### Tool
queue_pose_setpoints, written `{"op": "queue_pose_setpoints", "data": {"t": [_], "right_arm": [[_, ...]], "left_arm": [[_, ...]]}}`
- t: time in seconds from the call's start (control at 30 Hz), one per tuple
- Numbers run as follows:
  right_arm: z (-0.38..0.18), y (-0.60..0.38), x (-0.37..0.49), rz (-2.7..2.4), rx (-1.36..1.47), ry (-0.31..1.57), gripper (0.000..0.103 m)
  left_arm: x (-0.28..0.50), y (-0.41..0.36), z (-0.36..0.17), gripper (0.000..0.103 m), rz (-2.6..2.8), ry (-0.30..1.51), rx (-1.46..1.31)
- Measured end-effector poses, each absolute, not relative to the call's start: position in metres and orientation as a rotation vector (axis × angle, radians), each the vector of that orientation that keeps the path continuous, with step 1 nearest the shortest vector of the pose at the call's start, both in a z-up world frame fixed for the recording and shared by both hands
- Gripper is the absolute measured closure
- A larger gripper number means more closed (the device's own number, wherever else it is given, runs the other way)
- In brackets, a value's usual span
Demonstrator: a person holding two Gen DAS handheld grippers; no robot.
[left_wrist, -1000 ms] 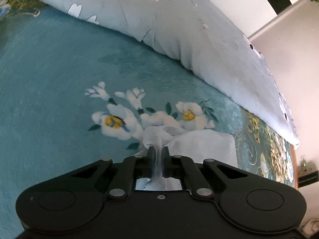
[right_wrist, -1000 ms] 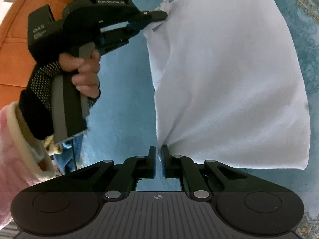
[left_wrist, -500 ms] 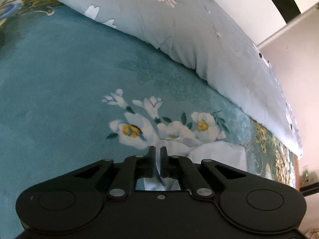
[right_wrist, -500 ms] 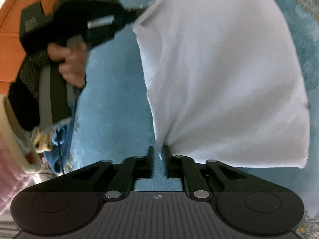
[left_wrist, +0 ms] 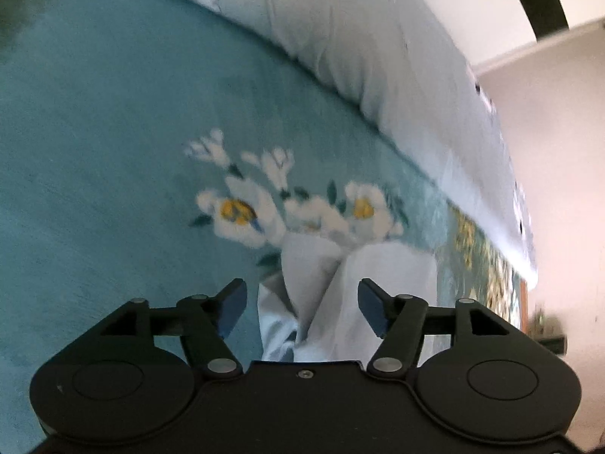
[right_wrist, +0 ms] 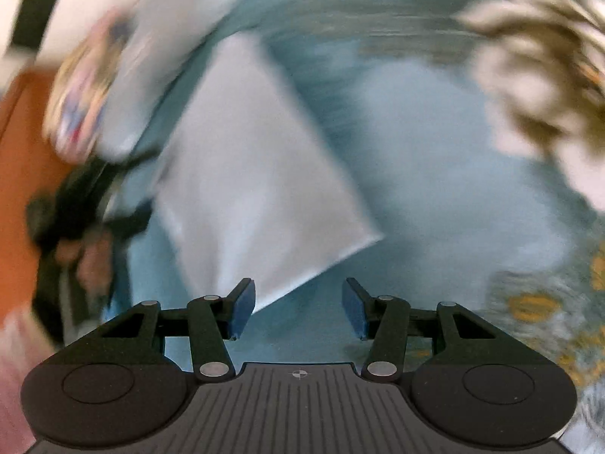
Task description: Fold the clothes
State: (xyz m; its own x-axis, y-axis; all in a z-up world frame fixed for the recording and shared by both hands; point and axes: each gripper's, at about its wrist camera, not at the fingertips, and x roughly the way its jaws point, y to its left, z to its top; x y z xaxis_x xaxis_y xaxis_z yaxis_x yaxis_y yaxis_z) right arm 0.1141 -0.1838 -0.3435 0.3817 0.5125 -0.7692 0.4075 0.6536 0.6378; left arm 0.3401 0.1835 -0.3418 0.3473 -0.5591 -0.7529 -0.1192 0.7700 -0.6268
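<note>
Cloth [right_wrist: 257, 174], one white folded piece, lay flat on the teal floral bedspread [left_wrist: 94, 151]. Both grippers, left gripper [left_wrist: 302, 308] and right gripper [right_wrist: 298, 308], were opening, pads clear of fabric. One pale quilt [left_wrist: 378, 49] ran from 12 to 3 o'clock in the left view.

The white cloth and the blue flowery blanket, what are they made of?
White cloth: looks like thin woven fabric, maybe cotton, matte; it creases softly and lies flat. Blanket: seems a fuzzy, plush fabric, perhaps fleece; its teal surface looks napped, with soft-edged printed flowers. Blur leaves both uncertain.
</note>
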Motion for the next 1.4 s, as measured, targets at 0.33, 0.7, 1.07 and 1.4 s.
{"op": "queue_pose_setpoints", "data": {"t": [0.33,0.7,1.07,1.4], "right_arm": [[-0.376,-0.197,0.11,-0.023,1.21,1.06,0.057],[-0.367,-0.203,0.132,0.055,1.22,1.047,0.09],[-0.315,-0.255,0.194,0.243,0.937,1.1,0.092],[-0.313,-0.26,0.285,0.452,0.545,1.256,0.092]], "left_arm": [[0.34,0.181,-0.359,0.055,-0.385,1.173,-0.71],[0.321,0.171,-0.351,0.095,-0.308,1.09,-0.716],[0.239,0.159,-0.301,0.101,-0.17,0.971,-0.815],[0.136,0.133,-0.298,0.103,0.022,0.949,-0.889]]}}
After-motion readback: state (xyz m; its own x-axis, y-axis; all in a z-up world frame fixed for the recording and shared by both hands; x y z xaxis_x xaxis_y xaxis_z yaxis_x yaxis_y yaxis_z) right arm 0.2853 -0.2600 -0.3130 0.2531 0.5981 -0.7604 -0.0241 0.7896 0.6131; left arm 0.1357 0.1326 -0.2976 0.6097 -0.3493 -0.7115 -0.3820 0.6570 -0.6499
